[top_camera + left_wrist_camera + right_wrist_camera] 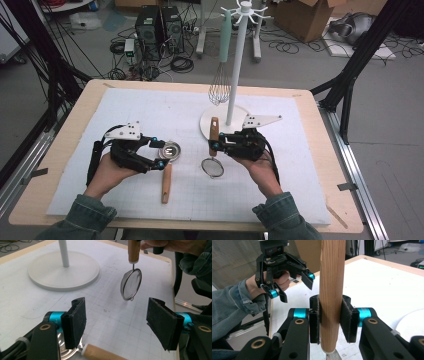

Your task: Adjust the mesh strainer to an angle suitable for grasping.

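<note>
**Strainer held for the rack, ladle released on the mat**

The right gripper (216,145) is clenched on the wooden handle of the small round wire-mesh strainer (213,161); in the right gripper view both pads press the handle's sides. The strainer's long axis runs from the mesh bowl, nearest the person, toward the round base of the white hook-topped utensil rack (233,65), so the handle end already overlaps that base. The hooks stand high above the gripper, and the coming move likely turns on lifting and hanging the handle there. The left gripper (161,153) is released, its jaws standing apart with nothing between them, just above the small steel ladle with a wooden handle (167,172), which lies flat well left of the rack, handle toward the person. 1 mint-handled wire whisk (221,70) hangs on the rack. The white gridded mat (150,115) covers the pale wooden table (320,160); cables and computer towers (160,25) sit on the floor beyond.
</note>
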`<state>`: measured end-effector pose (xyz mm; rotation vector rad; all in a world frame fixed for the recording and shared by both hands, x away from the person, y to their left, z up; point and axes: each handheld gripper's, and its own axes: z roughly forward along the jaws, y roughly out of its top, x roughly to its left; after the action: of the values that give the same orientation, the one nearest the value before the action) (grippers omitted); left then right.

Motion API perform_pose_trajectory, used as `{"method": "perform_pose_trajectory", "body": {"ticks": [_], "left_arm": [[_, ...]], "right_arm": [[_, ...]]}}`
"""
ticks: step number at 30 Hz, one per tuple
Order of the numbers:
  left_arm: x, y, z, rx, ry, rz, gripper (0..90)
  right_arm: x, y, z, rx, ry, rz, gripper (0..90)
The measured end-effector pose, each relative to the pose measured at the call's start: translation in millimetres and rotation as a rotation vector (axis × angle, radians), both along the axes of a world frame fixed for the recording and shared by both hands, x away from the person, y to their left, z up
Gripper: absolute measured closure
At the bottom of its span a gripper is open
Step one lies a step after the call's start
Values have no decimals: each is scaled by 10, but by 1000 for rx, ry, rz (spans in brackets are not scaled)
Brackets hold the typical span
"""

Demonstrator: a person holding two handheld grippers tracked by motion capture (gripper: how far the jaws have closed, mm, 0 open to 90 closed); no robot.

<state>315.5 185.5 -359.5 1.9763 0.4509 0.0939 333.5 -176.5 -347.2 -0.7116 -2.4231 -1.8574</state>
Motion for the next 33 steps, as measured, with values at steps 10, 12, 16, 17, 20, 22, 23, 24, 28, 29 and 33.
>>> {"method": "perform_pose_trajectory", "body": {"ticks": [10,12,16,17,20,22,23,24,28,29,33], "left_arm": [[-69,208,-50,-3,-21,55,287],[-81,235,-59,0,-23,63,281],[-111,276,-86,2,-28,85,274],[-119,286,-91,0,-29,87,272],[-126,317,-110,-3,-30,102,262],[-120,340,-122,7,-26,114,248],[-116,352,-126,10,-27,117,245],[-118,361,-132,11,-26,121,240],[-118,406,-148,20,-30,136,229],[-115,417,-157,17,-29,144,224],[-100,458,-193,14,-20,166,186]], "right_arm": [[86,-132,87,-15,2,-15,723],[100,-156,118,-17,3,-15,722],[128,-184,218,-21,-4,-10,722],[134,-189,247,-23,-3,-8,722],[157,-198,321,-27,-12,-4,722],[169,-197,363,-33,-19,-1,722],[176,-196,381,-36,-23,-1,722],[180,-196,399,-41,-23,-1,722],[218,-201,461,-49,-31,1,722],[228,-204,480,-53,-32,0,722],[275,-220,563,-48,-43,4,722]]}}
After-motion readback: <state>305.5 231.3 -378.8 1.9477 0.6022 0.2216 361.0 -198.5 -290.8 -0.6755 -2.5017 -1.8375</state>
